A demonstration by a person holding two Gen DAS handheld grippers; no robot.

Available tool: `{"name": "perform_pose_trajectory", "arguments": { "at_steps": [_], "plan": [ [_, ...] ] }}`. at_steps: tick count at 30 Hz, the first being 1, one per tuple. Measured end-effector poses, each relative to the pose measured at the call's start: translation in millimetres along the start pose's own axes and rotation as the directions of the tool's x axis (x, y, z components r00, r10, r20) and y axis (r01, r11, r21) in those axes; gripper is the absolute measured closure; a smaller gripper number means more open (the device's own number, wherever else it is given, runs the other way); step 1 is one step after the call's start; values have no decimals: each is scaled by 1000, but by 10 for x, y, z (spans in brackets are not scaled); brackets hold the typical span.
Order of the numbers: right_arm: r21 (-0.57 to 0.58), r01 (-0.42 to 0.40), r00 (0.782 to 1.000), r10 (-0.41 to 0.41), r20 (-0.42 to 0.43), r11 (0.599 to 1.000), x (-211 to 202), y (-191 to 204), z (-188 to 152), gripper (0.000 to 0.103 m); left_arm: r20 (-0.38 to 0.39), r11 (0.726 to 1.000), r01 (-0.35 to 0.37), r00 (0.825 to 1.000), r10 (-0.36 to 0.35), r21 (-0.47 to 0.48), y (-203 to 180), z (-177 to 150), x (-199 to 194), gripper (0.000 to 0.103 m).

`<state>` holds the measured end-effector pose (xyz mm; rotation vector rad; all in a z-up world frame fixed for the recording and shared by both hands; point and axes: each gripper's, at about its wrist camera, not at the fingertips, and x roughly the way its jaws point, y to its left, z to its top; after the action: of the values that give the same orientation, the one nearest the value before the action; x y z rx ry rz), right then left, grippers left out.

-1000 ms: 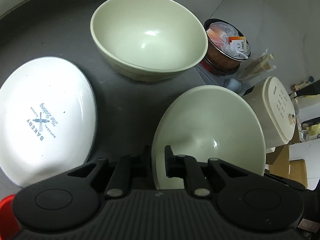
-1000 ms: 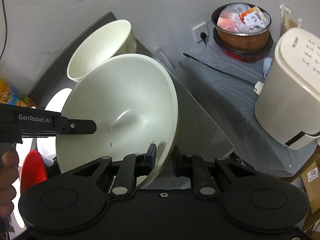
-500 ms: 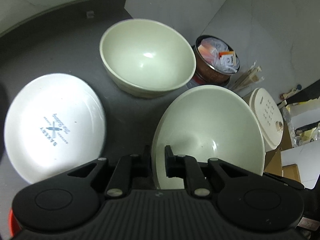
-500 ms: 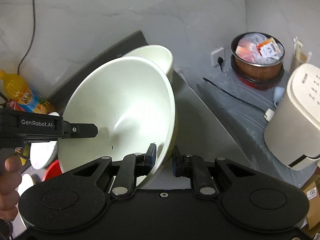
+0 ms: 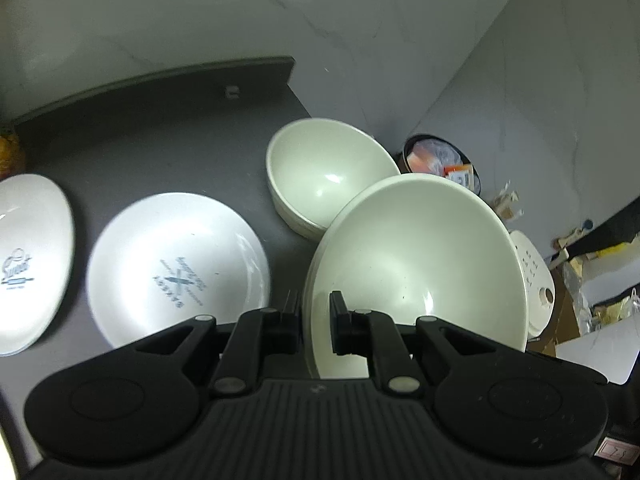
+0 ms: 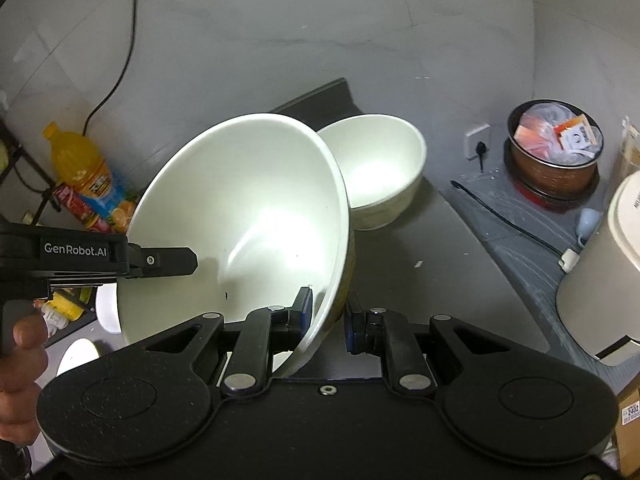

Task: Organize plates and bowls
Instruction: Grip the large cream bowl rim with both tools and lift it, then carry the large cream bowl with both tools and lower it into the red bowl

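Held bowl [image 5: 416, 264] overlapping second bowl [image 5: 324, 176]

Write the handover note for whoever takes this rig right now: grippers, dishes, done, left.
Left gripper: shut on the rim of the held bowl, which is tilted in the air.
Right gripper: shut on the same bowl's opposite rim.
On the dark counter: second bowl just beyond the held one; two printed plates side by side, unstacked.
Done: bowl picked up.
Left: probably nest it in the second bowl, then stack the plates.
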<state>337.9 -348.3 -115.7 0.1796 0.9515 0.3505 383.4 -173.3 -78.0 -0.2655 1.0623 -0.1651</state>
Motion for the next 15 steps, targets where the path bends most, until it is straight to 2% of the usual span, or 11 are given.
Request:
{"name": "perform_pose_trajectory", "arguments": {
  "at_steps": [15],
  "plan": [
    [-79, -43, 998, 39, -49, 996, 23, 493, -159, 85, 39, 997, -17, 999, 20, -80, 528, -136, -435, 91]
  ]
}}
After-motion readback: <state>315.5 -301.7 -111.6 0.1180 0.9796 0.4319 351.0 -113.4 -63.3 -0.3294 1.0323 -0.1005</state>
